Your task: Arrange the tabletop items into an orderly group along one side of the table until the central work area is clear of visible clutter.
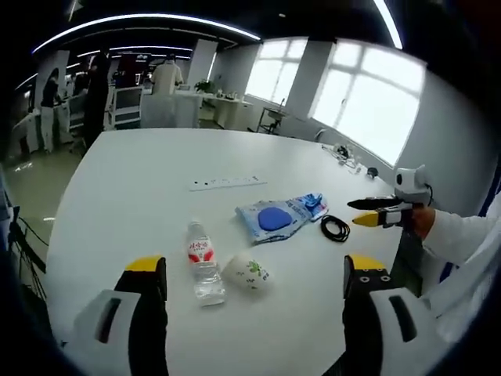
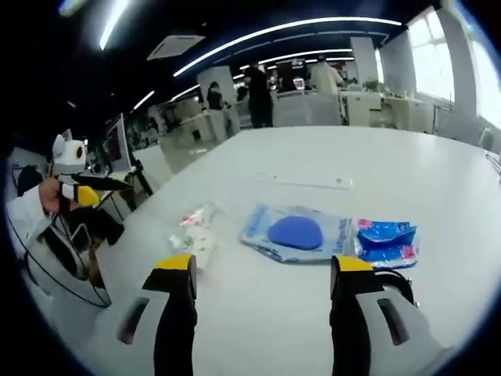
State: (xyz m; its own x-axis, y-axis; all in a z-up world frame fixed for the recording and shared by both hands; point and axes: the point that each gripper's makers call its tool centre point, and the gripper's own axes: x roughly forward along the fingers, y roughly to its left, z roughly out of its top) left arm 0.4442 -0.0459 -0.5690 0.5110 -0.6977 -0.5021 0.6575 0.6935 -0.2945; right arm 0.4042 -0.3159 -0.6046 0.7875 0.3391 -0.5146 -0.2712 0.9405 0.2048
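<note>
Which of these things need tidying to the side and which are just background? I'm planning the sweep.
For the job: water bottle, white wrapped packet, blue packet, black cable loop, power strip.

Just background: far desks, windows, standing people.

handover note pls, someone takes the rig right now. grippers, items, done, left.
Left gripper: open, empty, above the table's near edge.
Right gripper: open, empty, facing the packets.
Spread mid-table on the white table: clear plastic water bottle with red label lying down, crumpled white wrapper beside it, clear packet holding a blue oval, small blue printed packet, black coiled cable, white power strip farther back.
Done: nothing grouped.
Left: move every item to one side; the centre is not cleared.
</note>
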